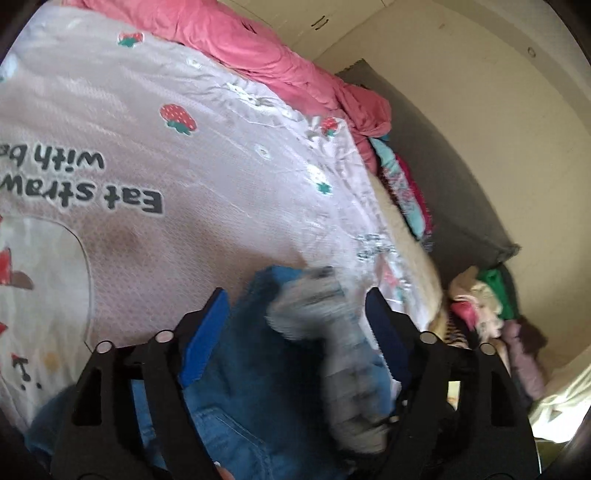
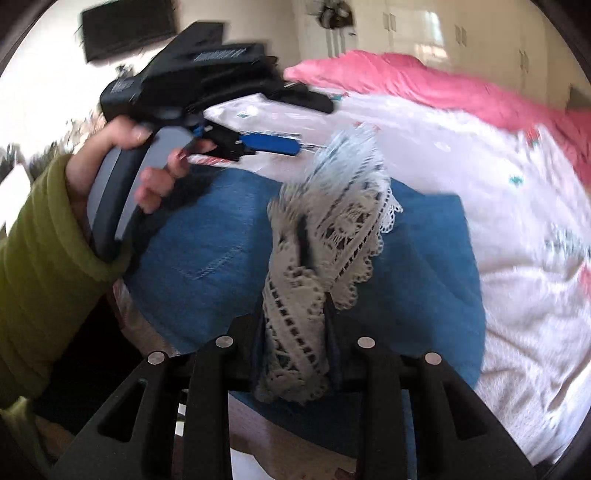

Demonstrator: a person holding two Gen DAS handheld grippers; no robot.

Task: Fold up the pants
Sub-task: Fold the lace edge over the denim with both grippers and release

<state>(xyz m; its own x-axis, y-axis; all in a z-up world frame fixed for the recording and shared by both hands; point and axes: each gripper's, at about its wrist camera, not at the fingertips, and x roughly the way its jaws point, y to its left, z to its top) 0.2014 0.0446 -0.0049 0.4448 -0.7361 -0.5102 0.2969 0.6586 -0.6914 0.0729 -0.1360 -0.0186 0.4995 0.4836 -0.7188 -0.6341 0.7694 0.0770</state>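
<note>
The blue denim pants (image 2: 207,236) lie folded on the white strawberry bedspread (image 2: 498,206). Their white lace trim (image 2: 325,236) is bunched up. My right gripper (image 2: 295,295) is shut on the lace trim and holds it over the denim. In the left wrist view the pants (image 1: 251,362) sit under my left gripper (image 1: 295,306), whose jaws stand wide apart around the blurred lace trim (image 1: 332,332) without touching it. The left gripper (image 2: 273,142) also shows in the right wrist view, held above the pants' far edge.
A pink quilt (image 1: 258,55) is heaped along the far side of the bed. A pile of mixed clothes (image 1: 480,314) lies beside the bed near a grey cushion (image 1: 443,177). White cupboards (image 2: 443,29) line the far wall.
</note>
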